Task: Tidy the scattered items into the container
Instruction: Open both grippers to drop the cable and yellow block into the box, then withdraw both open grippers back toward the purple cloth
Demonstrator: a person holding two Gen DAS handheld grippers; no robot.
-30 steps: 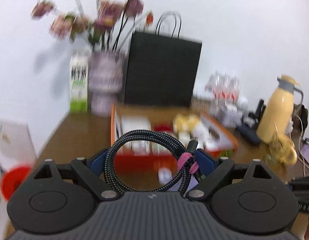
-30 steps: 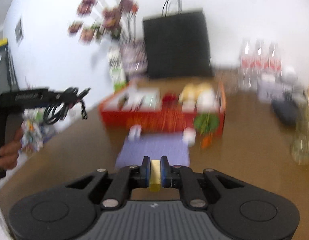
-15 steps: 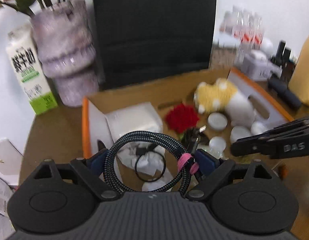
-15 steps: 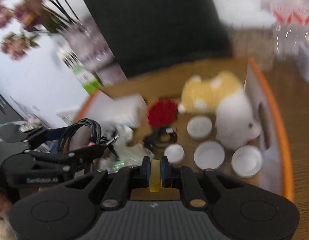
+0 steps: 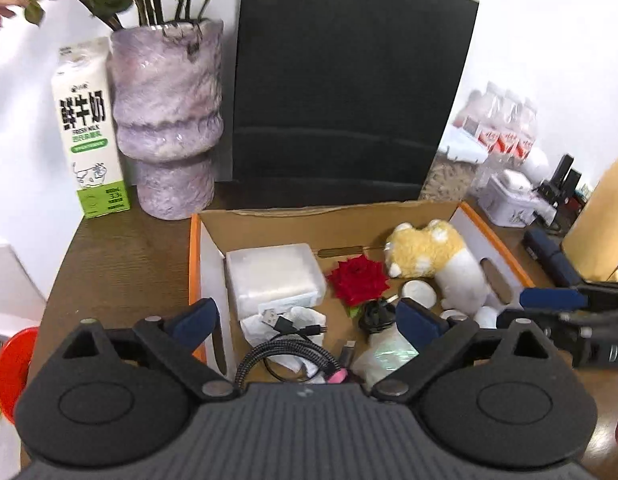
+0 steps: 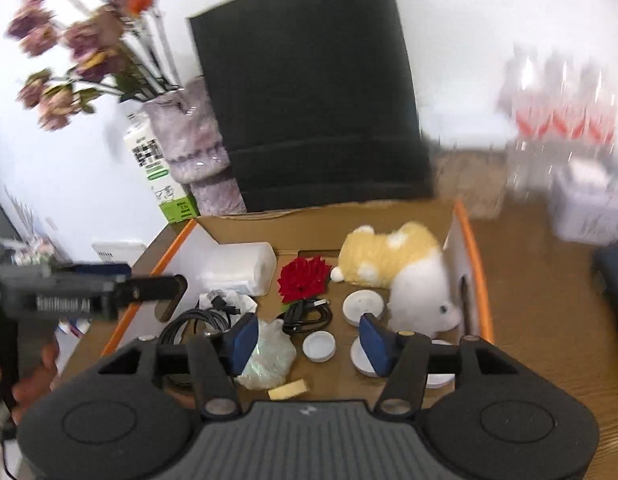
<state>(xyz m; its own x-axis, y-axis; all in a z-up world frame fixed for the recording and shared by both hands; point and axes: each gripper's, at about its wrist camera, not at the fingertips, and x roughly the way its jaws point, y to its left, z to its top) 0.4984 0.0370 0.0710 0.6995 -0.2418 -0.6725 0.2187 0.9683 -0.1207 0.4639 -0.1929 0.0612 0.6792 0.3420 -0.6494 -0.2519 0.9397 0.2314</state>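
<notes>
cardboard box [image 5: 265, 220] with orange rim is seen at frame centre in both views, already loaded: plush toy [image 5: 437, 260] at upper right of the box, white plastic case [image 5: 275, 276] at upper left, red flower [image 5: 359, 280] between them, white round lids [image 6: 319, 346] at lower right. braided cable [image 5: 285, 354] is seen lying in the box at lower centre of the left view, free of the pads. left gripper [image 5: 305, 314] is held over it with jaws wide apart, having just been opening, nothing between them. right gripper [image 6: 305, 334] is shown with jaws apart, having just been opening; small yellow block [image 6: 289, 390] is seen dropped on the box floor at lower centre of the right view, beside a crumpled clear bag [image 6: 269, 354]. step in hand is judged as release into the box, done for both items. next, both grippers are to be lifted clear and any remaining loose items sought on the table [image 5: 121, 248].
</notes>
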